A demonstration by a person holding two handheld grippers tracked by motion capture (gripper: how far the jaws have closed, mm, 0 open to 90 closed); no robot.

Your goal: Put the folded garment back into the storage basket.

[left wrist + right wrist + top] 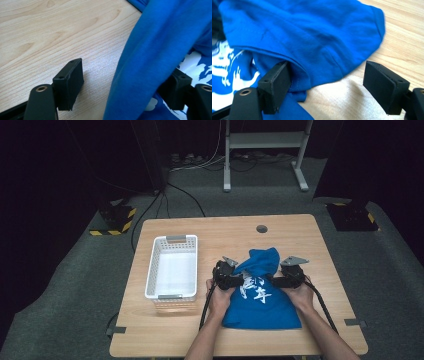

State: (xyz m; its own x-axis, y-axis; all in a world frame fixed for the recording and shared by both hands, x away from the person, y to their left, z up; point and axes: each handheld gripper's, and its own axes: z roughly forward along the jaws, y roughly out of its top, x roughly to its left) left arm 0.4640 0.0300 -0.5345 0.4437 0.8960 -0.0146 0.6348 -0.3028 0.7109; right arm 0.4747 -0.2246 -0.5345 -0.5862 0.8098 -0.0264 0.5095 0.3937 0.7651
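While both hands rest at the near side of the table (150, 335), the left gripper (228, 276) and right gripper (289, 276) flank the blue shirt (260, 295), each with jaws spread wide, a fold of cloth lying loose between them, unpinched; left of the shirt sits a white basket (172, 267)

The basket (171, 268) sits left of the shirt (261, 307) on the table (220, 227).

Light wooden table (300, 227), white slatted basket (172, 267) at left, blue printed shirt (262, 302) right of it
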